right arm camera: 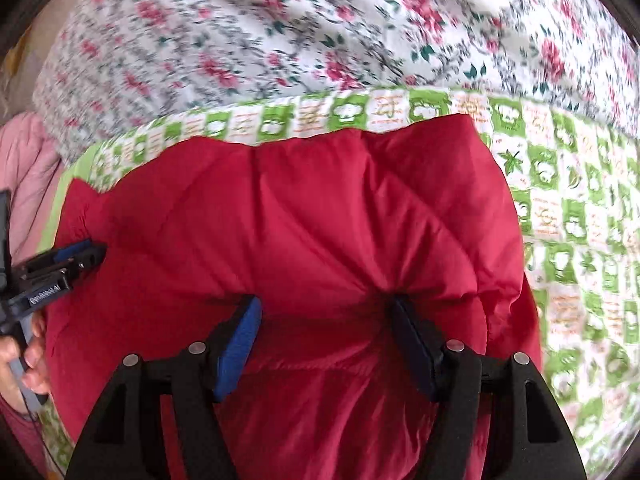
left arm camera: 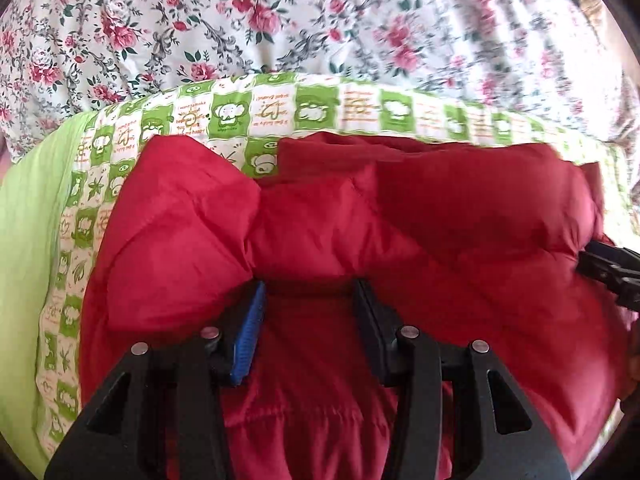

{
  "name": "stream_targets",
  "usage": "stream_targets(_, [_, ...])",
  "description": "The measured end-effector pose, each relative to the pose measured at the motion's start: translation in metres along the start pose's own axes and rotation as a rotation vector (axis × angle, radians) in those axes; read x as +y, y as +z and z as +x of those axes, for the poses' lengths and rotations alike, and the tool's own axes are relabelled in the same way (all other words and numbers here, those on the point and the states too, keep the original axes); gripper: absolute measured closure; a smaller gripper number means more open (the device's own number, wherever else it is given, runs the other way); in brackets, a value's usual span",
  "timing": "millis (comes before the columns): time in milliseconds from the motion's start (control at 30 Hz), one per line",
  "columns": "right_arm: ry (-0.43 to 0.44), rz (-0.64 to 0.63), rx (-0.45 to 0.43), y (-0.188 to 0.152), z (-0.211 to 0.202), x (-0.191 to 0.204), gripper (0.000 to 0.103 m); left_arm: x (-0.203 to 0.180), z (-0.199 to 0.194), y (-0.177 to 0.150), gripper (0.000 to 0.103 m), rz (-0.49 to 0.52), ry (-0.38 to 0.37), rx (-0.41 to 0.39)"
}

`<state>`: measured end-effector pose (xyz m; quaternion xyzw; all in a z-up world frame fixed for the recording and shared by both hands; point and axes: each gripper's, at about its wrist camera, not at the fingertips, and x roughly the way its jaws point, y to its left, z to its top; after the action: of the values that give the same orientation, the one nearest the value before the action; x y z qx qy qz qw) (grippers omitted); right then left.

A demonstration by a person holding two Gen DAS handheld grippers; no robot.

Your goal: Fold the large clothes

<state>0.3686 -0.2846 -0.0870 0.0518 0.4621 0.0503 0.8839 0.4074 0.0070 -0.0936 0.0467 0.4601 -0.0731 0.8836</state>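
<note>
A puffy red quilted jacket (left arm camera: 400,220) lies bunched on a green-and-white patterned blanket (left arm camera: 224,116). My left gripper (left arm camera: 310,286) is shut on a thick fold of it, and the cloth bulges between the blue pad and the black one. In the right wrist view the same jacket (right arm camera: 320,200) fills the middle. My right gripper (right arm camera: 324,300) pinches another fold, with creases radiating from its fingertips. Each gripper shows in the other's view: the right gripper (left arm camera: 612,276) at the jacket's right edge, the left gripper (right arm camera: 76,258) at its left edge.
The patterned blanket (right arm camera: 560,200) lies on a floral sheet (left arm camera: 280,20) that stretches beyond it. A plain light-green part (left arm camera: 28,240) borders the blanket on the left. Pink cloth (right arm camera: 24,160) lies at the far left. A hand (right arm camera: 32,360) grips the left tool's handle.
</note>
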Motion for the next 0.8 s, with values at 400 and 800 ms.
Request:
stream_targets(400, [-0.032,0.045,-0.025,0.013,0.029,-0.015,0.034,0.032,-0.033,-0.01,0.058,-0.1,-0.146,-0.021])
stream_targets(800, [0.065,0.086,-0.082,-0.004,-0.026,-0.026,0.032,0.103,-0.111,-0.076,0.058,-0.225,-0.175,-0.101])
